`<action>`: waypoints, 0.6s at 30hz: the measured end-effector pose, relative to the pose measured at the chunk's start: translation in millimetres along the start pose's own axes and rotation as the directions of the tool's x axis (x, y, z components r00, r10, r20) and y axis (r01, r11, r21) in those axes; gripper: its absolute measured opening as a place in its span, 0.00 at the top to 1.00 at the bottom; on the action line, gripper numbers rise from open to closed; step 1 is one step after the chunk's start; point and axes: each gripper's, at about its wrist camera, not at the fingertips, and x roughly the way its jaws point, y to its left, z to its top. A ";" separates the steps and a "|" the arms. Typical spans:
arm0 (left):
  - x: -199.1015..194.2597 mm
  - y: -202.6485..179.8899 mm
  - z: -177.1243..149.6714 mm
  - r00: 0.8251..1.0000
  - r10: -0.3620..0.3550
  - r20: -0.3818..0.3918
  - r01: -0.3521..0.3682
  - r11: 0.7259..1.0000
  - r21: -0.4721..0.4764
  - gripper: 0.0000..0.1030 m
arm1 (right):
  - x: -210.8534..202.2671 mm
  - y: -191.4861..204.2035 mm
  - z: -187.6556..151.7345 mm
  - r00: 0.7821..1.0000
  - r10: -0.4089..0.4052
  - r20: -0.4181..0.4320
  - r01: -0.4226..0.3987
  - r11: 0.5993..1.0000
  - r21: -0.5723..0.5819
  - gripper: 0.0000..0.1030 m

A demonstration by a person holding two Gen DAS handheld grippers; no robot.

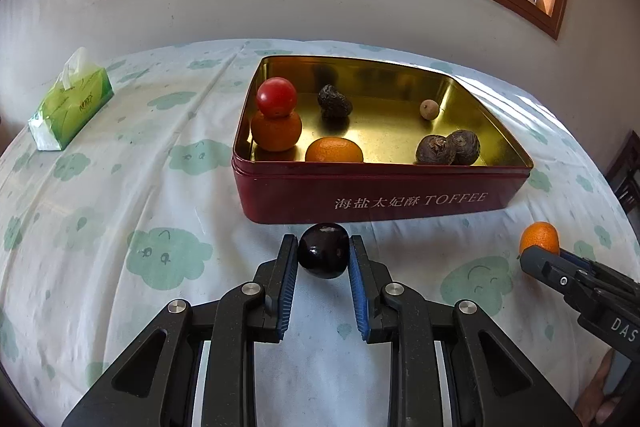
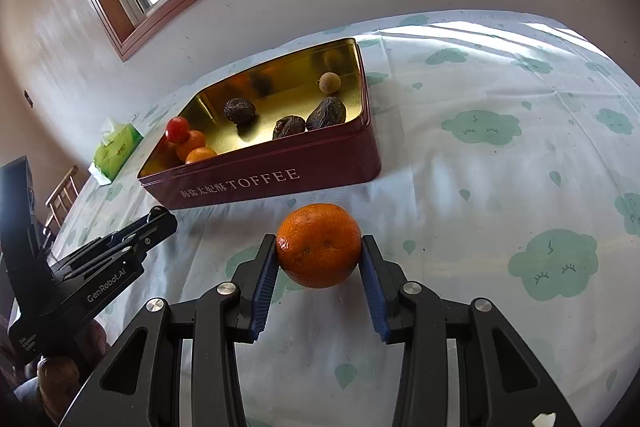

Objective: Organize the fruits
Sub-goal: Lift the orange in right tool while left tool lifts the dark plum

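My left gripper (image 1: 323, 254) is shut on a dark purple plum (image 1: 323, 251), held just in front of the red toffee tin (image 1: 372, 195). My right gripper (image 2: 319, 251) is shut on a tangerine (image 2: 319, 245), right of the tin (image 2: 280, 179); it also shows in the left wrist view (image 1: 540, 237). Inside the tin lie a red tomato (image 1: 276, 97) on top of a tangerine (image 1: 276, 131), another tangerine (image 1: 334, 150), three dark wrinkled fruits (image 1: 448, 148) and a small pale longan (image 1: 429, 109).
A green tissue pack (image 1: 72, 103) lies at the far left on the cloud-print tablecloth (image 1: 120, 227). The wall and window are behind the table. A wooden chair (image 2: 60, 195) stands beyond the table's left edge.
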 end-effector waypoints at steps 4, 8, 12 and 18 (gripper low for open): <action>2.8 1.0 0.5 1.000 0.019 -0.009 -0.019 1.000 -0.012 0.75 | 6.4 4.5 -3.0 0.999 -0.043 -0.003 0.043 0.999 -0.001 0.64; 0.2 3.6 0.2 0.999 0.032 0.004 -0.032 0.999 -0.028 0.75 | 6.0 8.7 -2.9 0.998 -0.066 0.009 0.066 0.998 -0.009 0.64; -4.4 5.8 -0.7 0.999 0.040 0.025 -0.039 0.998 -0.043 0.75 | 4.1 11.4 -4.2 0.997 -0.074 0.023 0.074 0.997 -0.008 0.64; -7.7 6.7 -0.5 0.998 0.050 0.039 -0.048 0.997 -0.053 0.75 | 0.3 14.9 -3.8 0.996 -0.078 0.033 0.078 0.997 -0.016 0.64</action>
